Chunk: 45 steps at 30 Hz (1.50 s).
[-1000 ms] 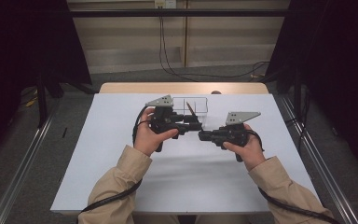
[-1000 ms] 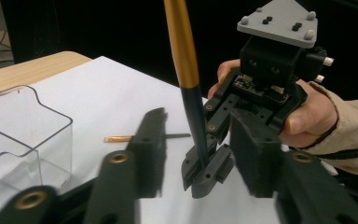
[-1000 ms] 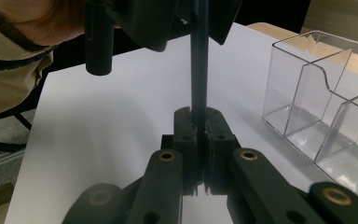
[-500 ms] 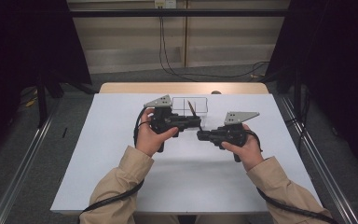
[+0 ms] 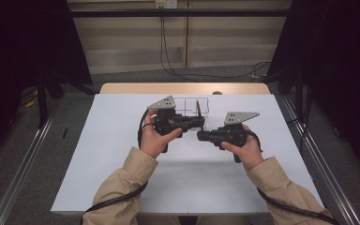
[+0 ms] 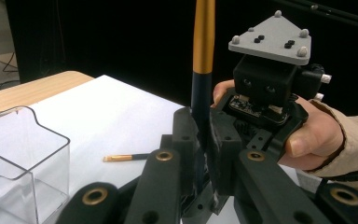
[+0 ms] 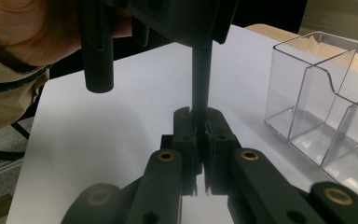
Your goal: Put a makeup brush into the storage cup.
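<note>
Upright black-and-gold brush

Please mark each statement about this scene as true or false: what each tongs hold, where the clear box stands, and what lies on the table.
1. The left tongs are shut on a brush with a gold and dark handle, held upright. True.
2. The right tongs are wide open. False: their jaws are closed on the lower end of the dark stick.
3. The clear box stands at the near edge of the table. False: it stands on the far side, beyond both hands.
4. A second small brush lies flat on the white surface. True.
5. The clear box is full of brushes. False: the compartments seen look empty.
</note>
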Motion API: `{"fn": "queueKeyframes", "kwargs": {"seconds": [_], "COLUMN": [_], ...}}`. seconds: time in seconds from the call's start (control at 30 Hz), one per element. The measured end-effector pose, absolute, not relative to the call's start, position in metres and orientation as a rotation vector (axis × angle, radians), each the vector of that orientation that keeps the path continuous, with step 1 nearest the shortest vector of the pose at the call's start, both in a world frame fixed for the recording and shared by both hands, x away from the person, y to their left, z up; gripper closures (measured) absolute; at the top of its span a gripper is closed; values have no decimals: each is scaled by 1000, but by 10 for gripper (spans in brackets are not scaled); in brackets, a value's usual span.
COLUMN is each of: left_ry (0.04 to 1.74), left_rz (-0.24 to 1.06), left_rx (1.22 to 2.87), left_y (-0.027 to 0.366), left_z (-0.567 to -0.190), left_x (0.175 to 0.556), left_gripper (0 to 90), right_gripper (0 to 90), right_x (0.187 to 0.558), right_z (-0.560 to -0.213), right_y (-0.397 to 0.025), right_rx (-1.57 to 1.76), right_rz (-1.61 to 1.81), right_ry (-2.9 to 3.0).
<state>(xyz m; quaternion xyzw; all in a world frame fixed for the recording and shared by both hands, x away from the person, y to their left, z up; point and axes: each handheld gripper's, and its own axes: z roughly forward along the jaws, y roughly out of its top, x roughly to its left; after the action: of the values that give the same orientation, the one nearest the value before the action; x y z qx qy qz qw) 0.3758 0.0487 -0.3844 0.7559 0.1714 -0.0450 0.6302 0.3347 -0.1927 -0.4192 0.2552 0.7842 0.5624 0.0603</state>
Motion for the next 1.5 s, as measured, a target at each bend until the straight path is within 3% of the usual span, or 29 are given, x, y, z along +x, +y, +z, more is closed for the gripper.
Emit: {"fn": "queueKeyframes", "kwargs": {"seconds": [0.47,0.6,0.77,0.8,0.87,1.03,1.23,1.5], "left_ry": [391,398,402,402,403,413,423,422], "left_rz": [-100,-83,-81,-81,-76,-64,-54,-45], "left_rx": [1735,1740,1740,1740,1744,1748,1750,1755], "left_y": [48,50,53,53,54,59,63,64], "left_z": [-385,-384,-382,-382,-382,-381,-380,-381], "left_x": [376,376,376,376,376,377,377,378], "left_gripper": [834,834,835,835,835,835,835,835], "right_gripper": [838,724,516,516,393,213,135,122], "right_x": [334,333,333,333,334,334,334,334], "right_z": [-420,-421,-420,-420,-420,-417,-413,-408], "right_y": [-191,-192,-194,-194,-196,-199,-203,-207], "right_rx": [773,782,817,817,848,861,853,855], "right_rz": [1702,1707,1722,1722,1730,1729,1741,1734], "right_ry": [2370,2369,2356,2356,2351,2351,2303,2280]}}
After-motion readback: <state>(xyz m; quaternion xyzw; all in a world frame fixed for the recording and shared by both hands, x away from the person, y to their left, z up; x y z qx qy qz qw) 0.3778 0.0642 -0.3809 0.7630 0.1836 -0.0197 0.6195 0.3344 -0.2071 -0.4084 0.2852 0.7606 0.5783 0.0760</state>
